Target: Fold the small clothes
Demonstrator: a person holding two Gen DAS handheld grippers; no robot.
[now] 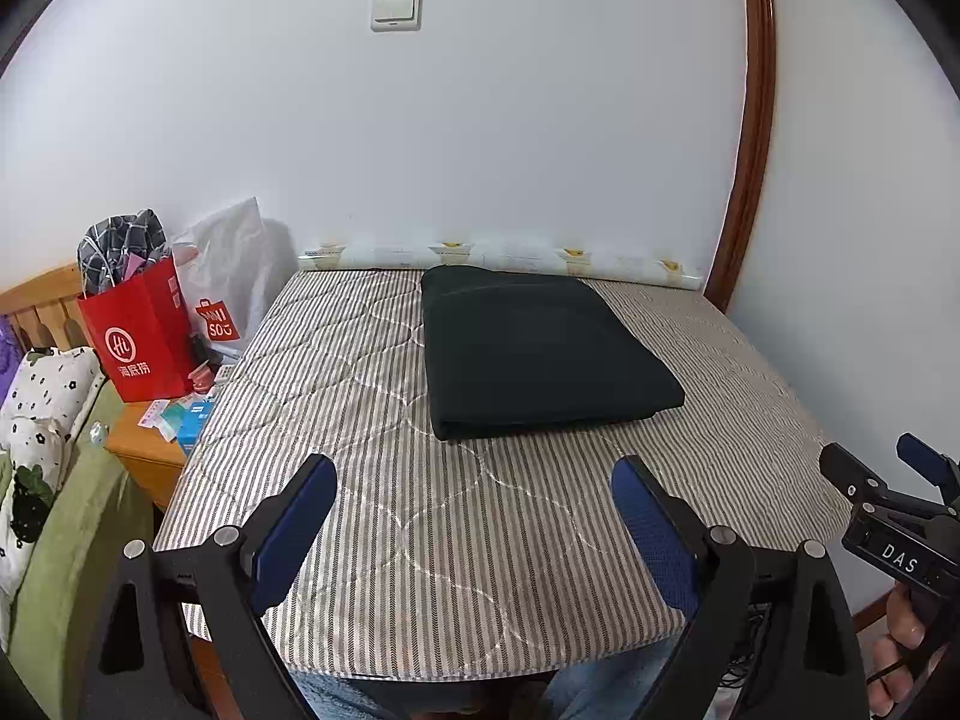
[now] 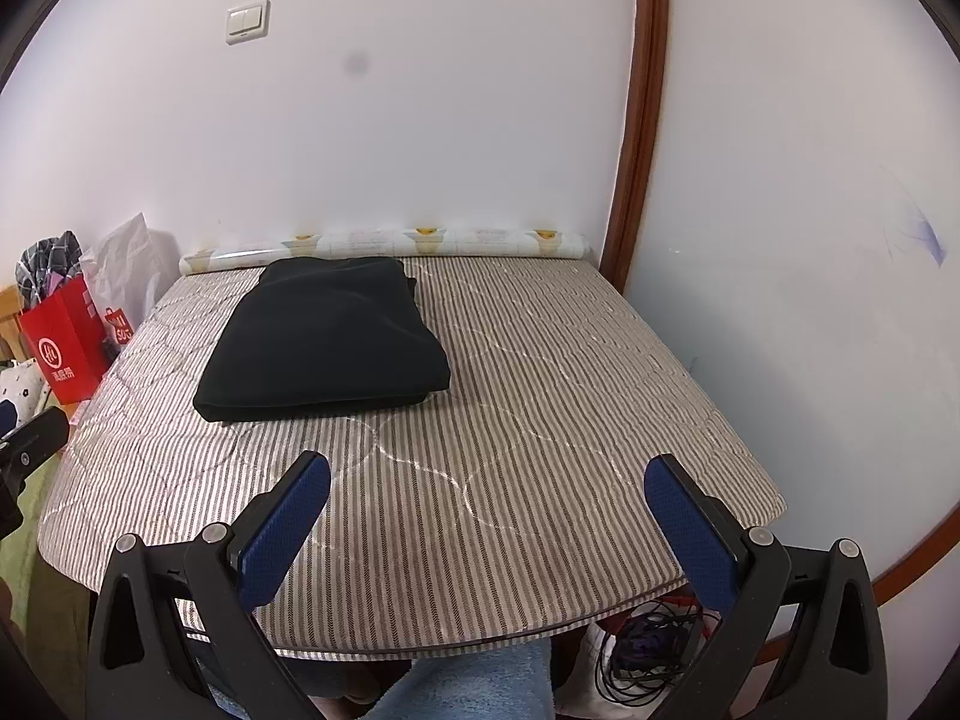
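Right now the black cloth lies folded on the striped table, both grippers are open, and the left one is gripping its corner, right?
Not quite. The cloth does lie folded on the table, and both grippers are open, but the left gripper grips nothing. The left wrist view shows it over bare table, short of the cloth. The right gripper is likewise clear of it.

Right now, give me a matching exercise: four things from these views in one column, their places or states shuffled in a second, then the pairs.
Things:
1. dark garment
2. red bag
3. light switch
4. left gripper

Places or states:
A. on the wall
B. folded, on the striped surface
C. jaws apart, holding nothing
D. left of the striped surface, stuffed with checked fabric

Pairs: 1-B, 2-D, 3-A, 4-C
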